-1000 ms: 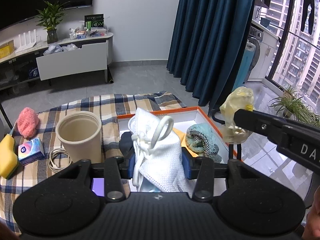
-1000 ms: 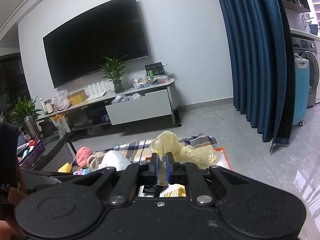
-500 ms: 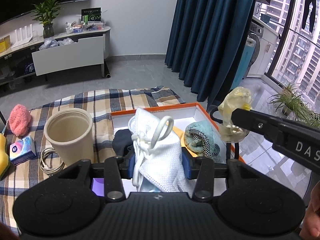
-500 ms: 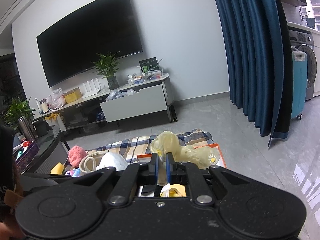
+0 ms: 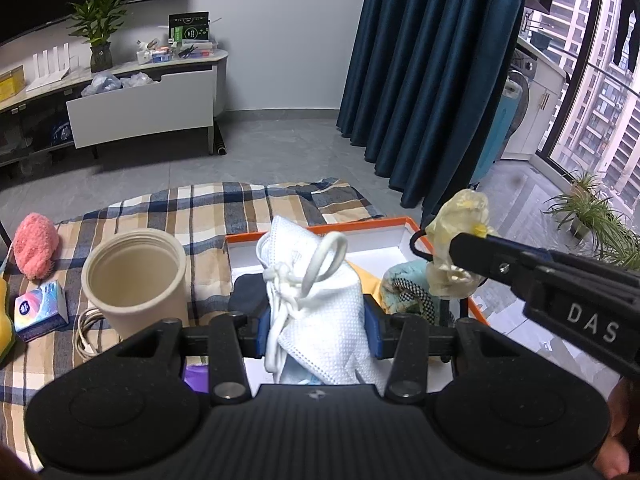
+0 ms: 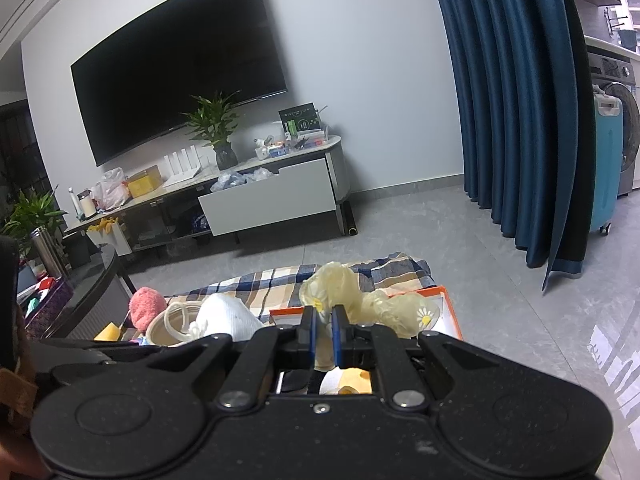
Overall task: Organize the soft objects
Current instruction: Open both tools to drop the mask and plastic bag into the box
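Over the orange-rimmed box [image 5: 404, 222] on the plaid cloth [image 5: 208, 216], both tongs are carrying soft things. The left tongs [image 5: 316, 322] are clamping a bunched white mask [image 5: 320, 300], its ear loops knotted and sticking up, right above the box's near half. The right tongs [image 6: 323, 334] are pinched narrow on a limp yellowish glove [image 6: 340, 286], printed with a small daisy, and in the left view it is dangling over the box's far right corner, just above a teal cloth [image 5: 400, 280] already lying inside. A dark item is sitting in the box too, partly hidden by the mask.

What could go wrong from here? The glove is hanging near the rim, so a release now looks likely to drape it over the edge or drop it on the floor beyond. The mask's loop could be snagging on a left pad at release and trailing back out. The two tongs are working close together and may be bumping. The beige cup [image 5: 136, 280], pink sponge [image 5: 36, 250] and tissue pack [image 5: 40, 310] are waiting well apart on the cloth.
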Tool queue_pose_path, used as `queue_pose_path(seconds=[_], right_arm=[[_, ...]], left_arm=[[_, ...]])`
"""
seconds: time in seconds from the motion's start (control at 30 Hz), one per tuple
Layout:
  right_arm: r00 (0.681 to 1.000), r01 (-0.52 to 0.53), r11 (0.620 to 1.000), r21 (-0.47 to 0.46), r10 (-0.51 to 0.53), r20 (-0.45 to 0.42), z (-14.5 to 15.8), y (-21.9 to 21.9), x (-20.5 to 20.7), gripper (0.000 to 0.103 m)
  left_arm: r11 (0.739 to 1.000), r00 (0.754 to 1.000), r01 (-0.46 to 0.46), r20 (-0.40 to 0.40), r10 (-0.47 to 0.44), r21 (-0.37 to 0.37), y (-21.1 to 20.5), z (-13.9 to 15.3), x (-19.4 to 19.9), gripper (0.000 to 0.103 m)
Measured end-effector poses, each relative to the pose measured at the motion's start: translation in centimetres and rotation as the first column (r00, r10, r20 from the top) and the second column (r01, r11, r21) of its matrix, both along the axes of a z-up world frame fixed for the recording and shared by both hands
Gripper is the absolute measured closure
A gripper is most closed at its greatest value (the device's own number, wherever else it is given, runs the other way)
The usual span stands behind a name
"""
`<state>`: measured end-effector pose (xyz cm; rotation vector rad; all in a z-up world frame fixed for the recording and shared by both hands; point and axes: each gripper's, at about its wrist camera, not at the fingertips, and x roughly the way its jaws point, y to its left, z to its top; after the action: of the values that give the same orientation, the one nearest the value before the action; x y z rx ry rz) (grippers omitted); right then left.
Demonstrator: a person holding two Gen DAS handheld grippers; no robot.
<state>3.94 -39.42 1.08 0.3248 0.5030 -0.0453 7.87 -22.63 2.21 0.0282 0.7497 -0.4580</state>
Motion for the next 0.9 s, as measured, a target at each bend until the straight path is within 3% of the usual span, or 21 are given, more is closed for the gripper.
queue_pose_path(seconds=[0.5,0.57,0.6,0.67,0.9], right_arm=[[1.0,0.004,1.0,-0.004,-0.004,-0.023,-1.1,-0.3,2.2,0.09],[1.0,0.005,1.0,-0.007,-0.005,-0.027,-1.2,-0.3,2.6,0.083],[0.999,0.005,1.0,-0.01,-0.005,-0.032,-1.3,-0.3,2.8,0.071],[0.999,0.008,1.0,-0.014,-0.009,-0.039,-1.6,-0.3,3.2,0.064],[0.999,0.04,0.999,-0.011,-0.04,-0.024,-1.1,-0.8,2.3,0.061]], left_arm=[[1.0,1.0,-0.008,-0.021,0.008,0.006,-0.2,-0.6,1.5,0.058],[1.0,1.0,-0.009,-0.026,0.009,0.007,-0.1,-0.7,1.6,0.058],[1.0,1.0,-0.008,-0.028,0.009,0.009,-0.1,-0.7,1.6,0.058],[1.0,1.0,-0.005,-0.031,0.006,0.011,-0.2,-0.8,1.6,0.058],[1.0,0.999,0.024,-0.046,-0.024,-0.002,-0.8,-1.0,1.3,0.057]])
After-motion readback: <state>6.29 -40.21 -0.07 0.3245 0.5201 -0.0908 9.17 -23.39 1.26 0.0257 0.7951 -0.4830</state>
